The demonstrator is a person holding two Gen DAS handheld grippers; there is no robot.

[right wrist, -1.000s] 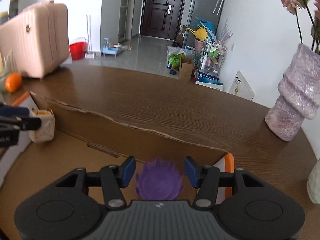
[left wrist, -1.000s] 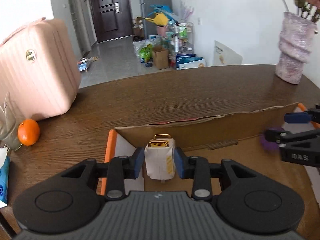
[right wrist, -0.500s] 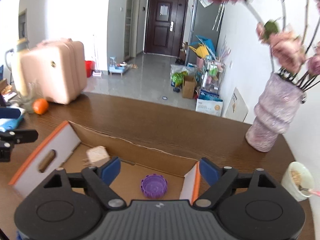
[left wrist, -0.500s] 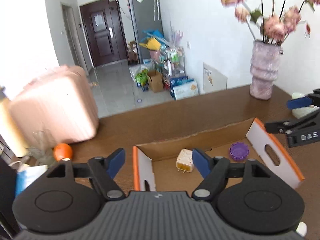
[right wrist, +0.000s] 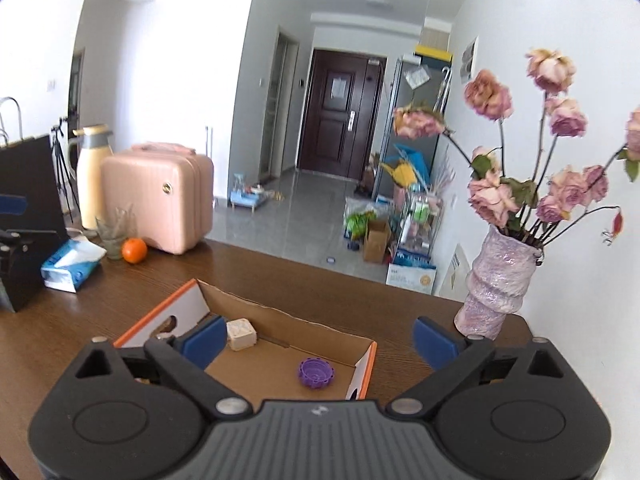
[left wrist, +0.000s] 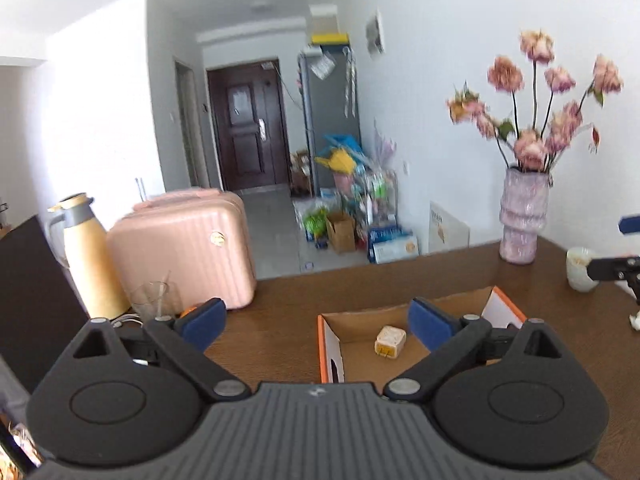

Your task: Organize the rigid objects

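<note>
The left tongs (left wrist: 316, 322) and the right tongs (right wrist: 320, 338) both stand wide apart with nothing between the pads; their jaws have just been opening. Ahead of and below both lies the cardboard box (right wrist: 320, 328) on the brown surface (right wrist: 100, 300). The white plug adapter (left wrist: 390, 342) rests on the box floor, just inside the left tongs' right pad. In the right wrist view the purple cap (right wrist: 316, 373) lies between the pads, apart from the adapter. From the left wrist view the cap is hidden behind the tongs' body. Beyond the left tongs' left pad stand a pink suitcase (left wrist: 184, 252), a thermos (left wrist: 86, 256) and an orange (right wrist: 134, 250). The flower vase (right wrist: 498, 284) stands beyond the right tongs' right pad.
</note>
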